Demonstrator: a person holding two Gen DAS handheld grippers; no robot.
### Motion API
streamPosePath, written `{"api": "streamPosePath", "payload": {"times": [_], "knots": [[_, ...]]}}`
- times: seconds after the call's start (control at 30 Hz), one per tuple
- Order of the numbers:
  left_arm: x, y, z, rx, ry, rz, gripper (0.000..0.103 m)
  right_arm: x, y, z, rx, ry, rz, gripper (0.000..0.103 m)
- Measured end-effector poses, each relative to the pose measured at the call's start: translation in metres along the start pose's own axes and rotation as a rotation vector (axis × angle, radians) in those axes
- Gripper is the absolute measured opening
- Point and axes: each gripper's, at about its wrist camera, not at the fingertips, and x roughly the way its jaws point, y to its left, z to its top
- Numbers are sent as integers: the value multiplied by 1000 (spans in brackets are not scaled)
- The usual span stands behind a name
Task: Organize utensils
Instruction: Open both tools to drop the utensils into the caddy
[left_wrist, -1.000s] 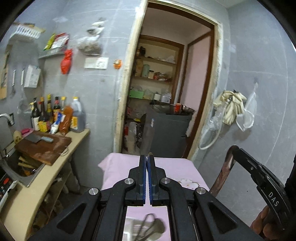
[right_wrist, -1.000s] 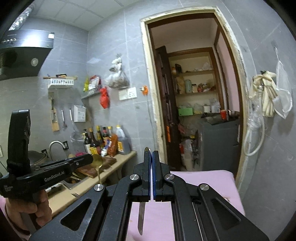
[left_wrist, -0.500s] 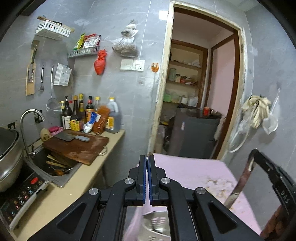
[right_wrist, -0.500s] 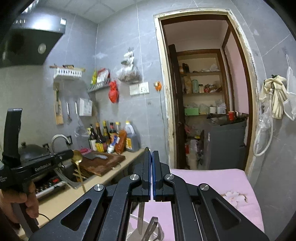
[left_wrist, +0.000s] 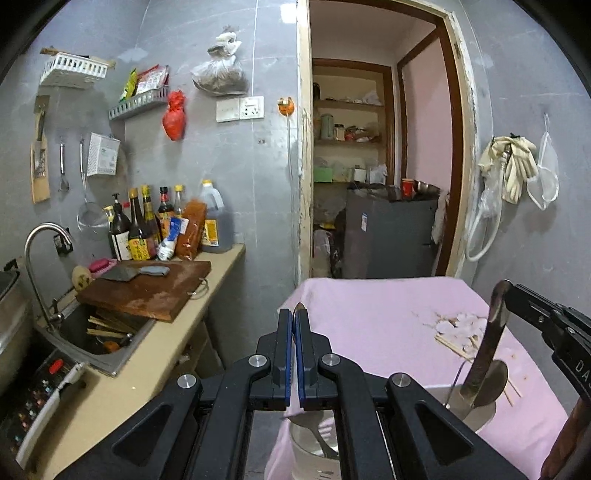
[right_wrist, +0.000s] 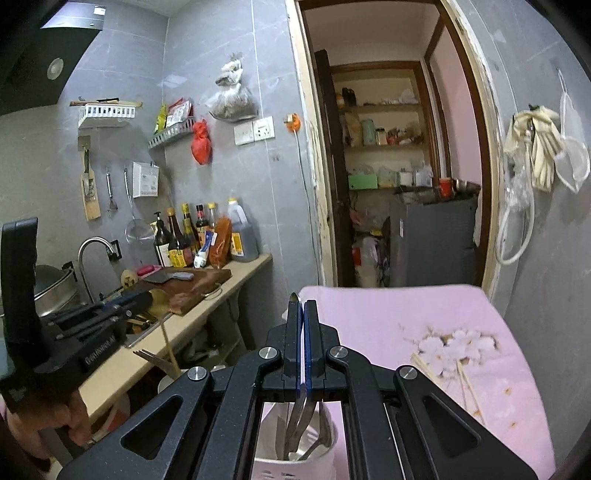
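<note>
The pink-covered table (left_wrist: 388, 317) carries a white utensil holder (right_wrist: 295, 458) at its near edge, with loose chopsticks (right_wrist: 465, 376) lying toward its right side. The holder contains several metal utensils (right_wrist: 314, 439).

The right gripper (right_wrist: 303, 314) has its jaws fully closed on a metal utensil handle (right_wrist: 294, 297); the handle tip protrudes above the jaws, and the shaft runs down below them into the holder.

The left gripper (left_wrist: 294, 321) has its jaws fully closed on a spoon (left_wrist: 314, 424); the handle tip shows above the jaws, and the bowl hangs below them over a holder.
</note>
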Motion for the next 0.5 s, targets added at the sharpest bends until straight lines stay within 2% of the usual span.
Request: {"api": "streamPosePath", "payload": {"times": [0.27,0.5], "knots": [[-4,-23,-23,114,1,-24,3,14,3,-24,3,73,24,2],[2,-17,-29,42,78,-86,5,20,4,-40,-10,121,13,2]]}}
